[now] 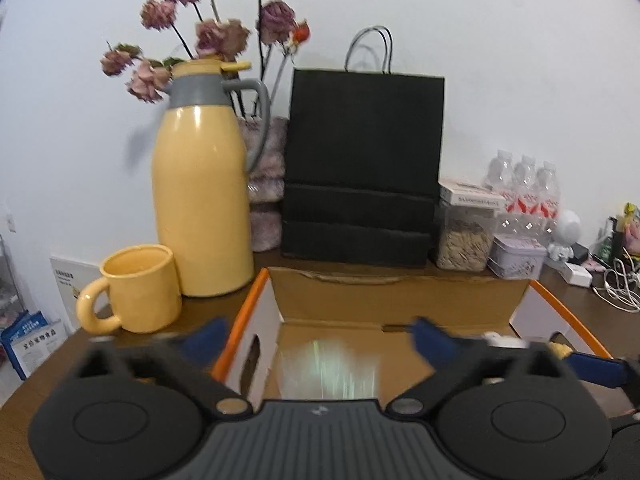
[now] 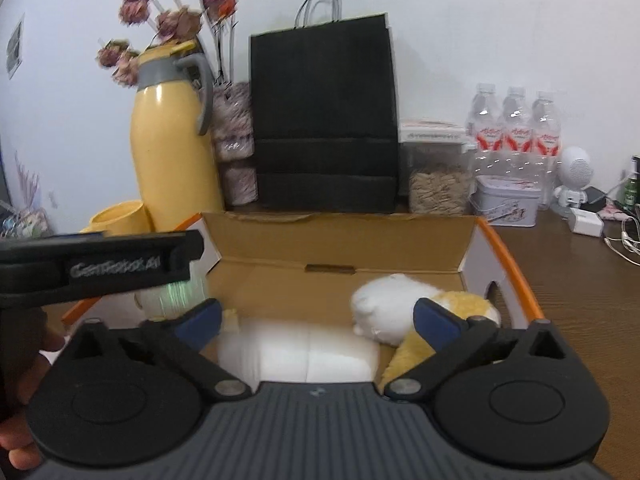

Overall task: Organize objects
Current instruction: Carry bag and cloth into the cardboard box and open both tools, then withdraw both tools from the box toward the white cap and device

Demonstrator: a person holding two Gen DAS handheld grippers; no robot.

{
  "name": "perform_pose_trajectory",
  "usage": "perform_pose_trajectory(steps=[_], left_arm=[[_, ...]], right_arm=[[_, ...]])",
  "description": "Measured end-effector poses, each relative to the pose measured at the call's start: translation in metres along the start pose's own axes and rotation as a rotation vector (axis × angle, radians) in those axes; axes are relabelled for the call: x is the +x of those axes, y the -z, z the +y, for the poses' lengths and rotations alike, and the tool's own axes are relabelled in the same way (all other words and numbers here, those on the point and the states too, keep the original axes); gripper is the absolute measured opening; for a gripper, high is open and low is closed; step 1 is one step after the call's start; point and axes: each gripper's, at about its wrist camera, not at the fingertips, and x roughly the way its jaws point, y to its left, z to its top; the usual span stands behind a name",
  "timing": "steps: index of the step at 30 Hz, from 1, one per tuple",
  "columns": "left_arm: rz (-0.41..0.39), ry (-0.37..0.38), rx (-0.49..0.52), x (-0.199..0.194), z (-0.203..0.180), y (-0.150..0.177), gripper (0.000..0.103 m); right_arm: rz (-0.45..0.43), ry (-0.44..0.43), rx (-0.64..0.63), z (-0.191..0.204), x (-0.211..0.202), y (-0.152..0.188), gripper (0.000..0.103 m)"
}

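Both grippers hover over the open cardboard box [image 2: 344,240] on the brown table [image 2: 580,280] — a placing step, judged from how things lie. Left gripper [image 1: 320,340] released, jaws spread wide, nothing pressed between the blue fingertips [image 1: 208,338]; below them, on the box floor, a blurred shiny packet [image 1: 332,372], likely just let go. Right gripper [image 2: 316,320] likewise spread, gripping nothing; under it a white roll-like thing [image 2: 304,356], blurred, lying in the box beside a white-and-yellow plush toy [image 2: 404,304], which sits against the right wall. Hard to tell whether the roll touches the toy.

Outside the box, to its left: yellow mug [image 1: 140,288] just beside the yellow thermos jug [image 1: 200,200]. Behind: black paper bag [image 1: 360,160], a jar of seeds [image 1: 464,240], a tin [image 1: 516,256], water bottles [image 1: 524,188].

Next, probably — lifting both grippers clear of the box walls without snagging, then picking another loose item; the mug looks nearest, and calls for a grip across rim or handle.
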Motion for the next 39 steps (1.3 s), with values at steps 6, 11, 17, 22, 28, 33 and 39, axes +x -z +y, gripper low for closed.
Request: perform_pose_trajectory(steps=[6, 11, 17, 22, 28, 33, 39], left_arm=[[-0.005, 0.0, -0.001, -0.003, 0.001, -0.001, 0.103], [-0.005, 0.003, -0.001, -0.005, 0.001, 0.0, 0.103], [-0.019, 0.011, -0.016, -0.012, 0.004, -0.001, 0.103], [-0.035, 0.023, -0.027, -0.026, 0.008, -0.002, 0.103], [-0.057, 0.046, -0.024, -0.047, 0.012, 0.002, 0.103], [-0.074, 0.045, -0.016, -0.071, 0.015, 0.007, 0.103], [-0.1, 0.066, -0.004, -0.104, 0.02, 0.015, 0.103]], right_arm=[[0.003, 0.019, 0.032, -0.008, -0.001, 0.0, 0.103], [-0.005, 0.015, 0.02, -0.006, -0.004, 0.0, 0.103], [-0.012, 0.017, 0.011, -0.005, -0.009, 0.0, 0.103], [-0.026, 0.018, -0.008, -0.003, -0.021, 0.002, 0.103], [-0.036, 0.011, -0.047, -0.001, -0.039, 0.01, 0.103], [-0.048, 0.007, -0.062, 0.001, -0.057, 0.02, 0.103], [-0.072, -0.009, -0.093, 0.009, -0.087, 0.029, 0.103]])
